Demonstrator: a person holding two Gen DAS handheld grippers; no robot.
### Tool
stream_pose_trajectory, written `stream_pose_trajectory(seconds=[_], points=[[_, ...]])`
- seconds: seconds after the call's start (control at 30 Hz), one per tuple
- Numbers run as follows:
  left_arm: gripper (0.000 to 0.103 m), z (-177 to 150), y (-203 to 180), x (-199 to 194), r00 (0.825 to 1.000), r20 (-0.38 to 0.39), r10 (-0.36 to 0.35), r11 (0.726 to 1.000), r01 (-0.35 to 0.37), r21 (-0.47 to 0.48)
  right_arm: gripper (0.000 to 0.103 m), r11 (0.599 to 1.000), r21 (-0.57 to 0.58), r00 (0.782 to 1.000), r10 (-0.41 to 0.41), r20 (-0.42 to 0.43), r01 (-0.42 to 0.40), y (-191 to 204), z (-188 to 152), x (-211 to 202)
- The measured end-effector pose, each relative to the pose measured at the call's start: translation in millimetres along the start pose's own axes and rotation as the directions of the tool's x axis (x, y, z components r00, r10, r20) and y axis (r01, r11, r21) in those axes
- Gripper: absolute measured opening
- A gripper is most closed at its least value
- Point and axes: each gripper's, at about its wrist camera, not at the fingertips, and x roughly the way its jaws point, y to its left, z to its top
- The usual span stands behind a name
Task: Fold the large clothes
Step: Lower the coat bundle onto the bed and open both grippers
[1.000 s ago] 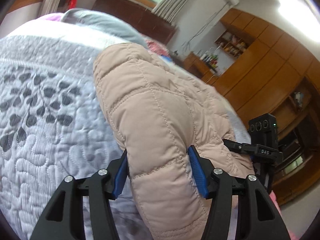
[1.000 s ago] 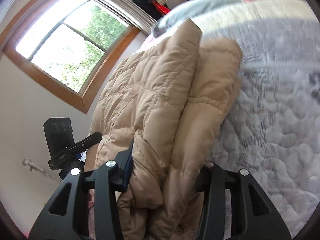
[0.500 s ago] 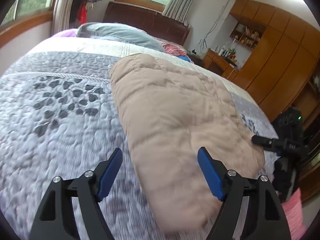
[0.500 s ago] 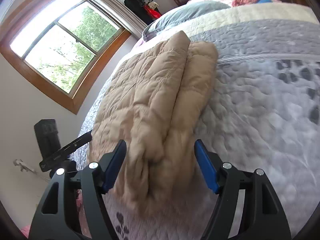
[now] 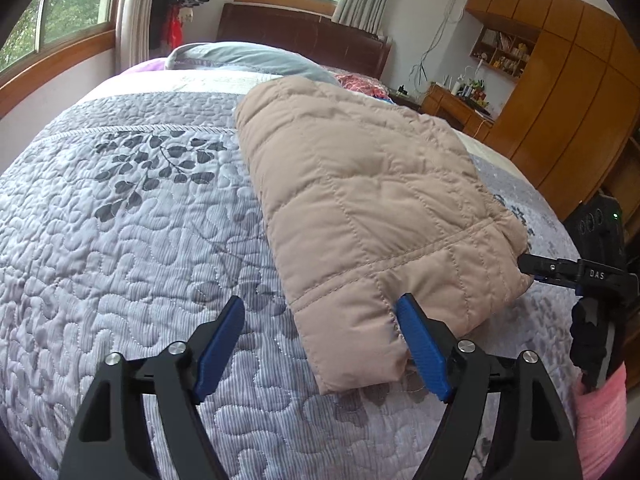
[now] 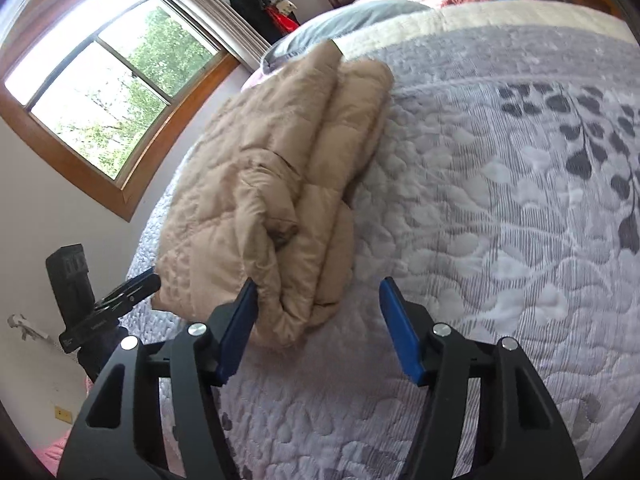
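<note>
A beige quilted puffer jacket [image 5: 368, 200] lies folded in a long bundle on the grey quilted bedspread [image 5: 120, 248]. My left gripper [image 5: 320, 344] is open and empty, just short of the jacket's near end, with its right finger beside the fabric. In the right wrist view the folded jacket [image 6: 288, 184] shows its layered edge. My right gripper [image 6: 318, 324] is open and empty at that near end, its left finger close to the fold. Each gripper shows at the edge of the other's view.
A grey pillow [image 5: 244, 58] and the dark headboard [image 5: 304, 40] are at the far end of the bed. Wooden wardrobes [image 5: 560, 80] and a desk stand to the right. A window [image 6: 100, 92] is on the other wall.
Both grippers were shut on the jacket and held it up a second ago. They have opened, let it down on the bed and drawn back from it.
</note>
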Motion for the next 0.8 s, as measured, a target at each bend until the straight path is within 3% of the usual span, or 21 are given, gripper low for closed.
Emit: stream_pose_trajectory(seconds=[0.2, 0.3, 0.43, 0.5, 0.57, 0.67, 0.8], points=[[0.082, -7.0, 2.5, 10.5, 1.0, -0.016, 0.004, 1.0, -0.004, -0.008, 0.061, 1.0, 0.029, 1.0, -0.006, -0.029, 0.007, -11.7, -7.1, 16.5], [0.082, -6.8, 3.5, 5.9, 1.0, -0.025, 0.004, 0.999, -0.005, -0.042, 0.061, 1.0, 0.028, 1.0, -0.014, -0.021, 0.015, -7.3, -8.6, 10.3], [0.081, -9.4, -7.7, -16.1, 0.998, 0.008, 0.059, 0.998, -0.059, -0.024, 0.064, 0.999, -0.007, 0.999, -0.044, 0.014, 0.044, 9.0, -16.0, -11.0], [0.085, -11.3, -12.9, -26.8, 0.996, 0.019, 0.09, 0.996, -0.09, -0.018, 0.069, 0.998, -0.026, 0.998, -0.057, 0.033, 0.058, 19.9, -20.7, -23.5], [0.094, -14.5, -20.1, -39.8, 0.992, 0.035, 0.122, 0.993, -0.121, -0.017, 0.08, 0.995, -0.055, 0.995, -0.082, 0.06, 0.086, 32.5, -27.8, -36.6], [0.096, -21.1, -30.3, -59.1, 0.983, 0.071, 0.167, 0.986, -0.167, -0.018, 0.089, 0.985, -0.104, 0.987, -0.13, 0.097, 0.14, 53.2, -42.2, -53.1], [0.099, -30.0, -44.2, -82.2, 0.97, 0.105, 0.218, 0.976, -0.218, -0.01, 0.093, 0.965, -0.148, 0.971, -0.2, 0.128, 0.218, 73.0, -58.9, -66.4]])
